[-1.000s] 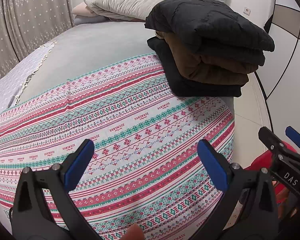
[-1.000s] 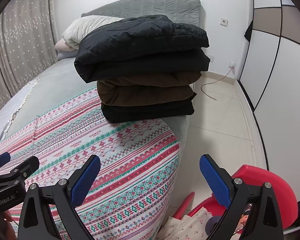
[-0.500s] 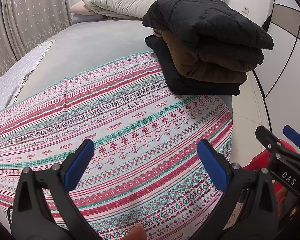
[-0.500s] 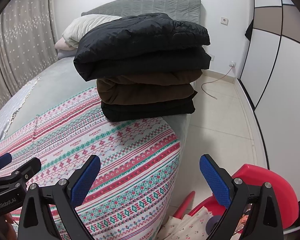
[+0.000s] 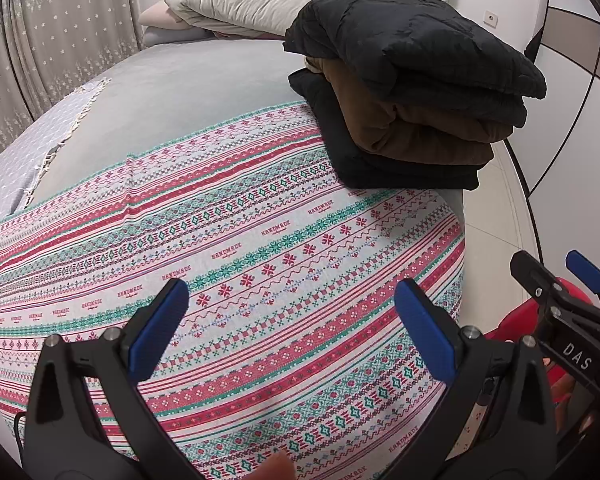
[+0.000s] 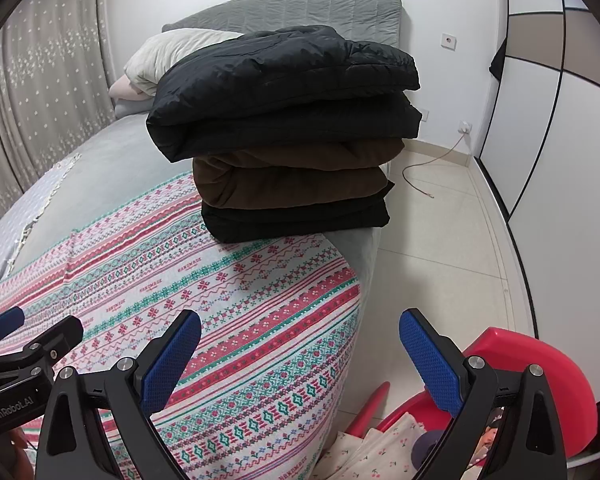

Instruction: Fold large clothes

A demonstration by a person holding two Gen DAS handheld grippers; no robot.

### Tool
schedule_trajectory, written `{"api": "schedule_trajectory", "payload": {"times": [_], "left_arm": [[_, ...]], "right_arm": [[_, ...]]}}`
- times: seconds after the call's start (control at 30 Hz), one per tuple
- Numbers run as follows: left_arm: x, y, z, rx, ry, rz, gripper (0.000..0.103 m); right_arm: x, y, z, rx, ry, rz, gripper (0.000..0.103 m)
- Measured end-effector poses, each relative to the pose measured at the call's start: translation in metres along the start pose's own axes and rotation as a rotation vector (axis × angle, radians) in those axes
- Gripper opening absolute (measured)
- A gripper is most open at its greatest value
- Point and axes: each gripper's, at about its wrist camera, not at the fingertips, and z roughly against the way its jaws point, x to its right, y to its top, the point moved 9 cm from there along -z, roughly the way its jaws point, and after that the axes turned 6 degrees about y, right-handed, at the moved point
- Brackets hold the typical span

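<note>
1. The bed (image 5: 188,92) fills most of both views; its grey cover is smooth and flat, with a quilted grey headboard (image 6: 300,12) at 12 o'clock and a fringed pale throw (image 5: 16,168) along the 9 o'clock side.
2. A patterned blanket (image 5: 260,248) lies spread flat over the near end of the bed, a woven-looking cloth in red, teal and white bands with snowflake motifs. Its right edge drapes over the mattress corner at 4 o'clock.
3. The tiled floor (image 6: 452,248) lies open at 3 o'clock, between the bed's edge and the white wardrobe panels (image 6: 560,152); a thin cable (image 6: 420,176) trails across it.
4. The stack of folded clothes (image 6: 292,136) sits at the bed's right edge at 1 o'clock, touching the blanket's far border: a puffy quilted black jacket on top, a soft brown garment in the middle, a black one beneath.
5. Rumpled cream pillows (image 5: 244,0) lie against the headboard.
6. A red plastic basket (image 6: 540,364) stands on the floor at 5 o'clock and holds a cherry-print cloth (image 6: 380,452).
7. The left gripper (image 5: 292,320) hovers over the blanket, its blue ribbed pads spread wide, holding nothing.
8. The right gripper (image 6: 300,356) hangs over the bed's corner, fingers likewise spread and empty.
</note>
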Motion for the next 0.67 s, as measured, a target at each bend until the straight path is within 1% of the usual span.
{"api": "schedule_trajectory", "payload": {"times": [0.4,0.67], "left_arm": [[0.0016,-0.0021,0.0004,-0.005,-0.007,-0.002,0.102],[-0.0001,-0.0046,0.0051,-0.028,-0.021,0.007,0.102]], "right_arm": [[0.0012,-0.0008,-0.0001,0.000,-0.003,-0.001,0.100],[0.0027,-0.0008,0.0002,-0.001,-0.005,-0.001,0.100]]}}
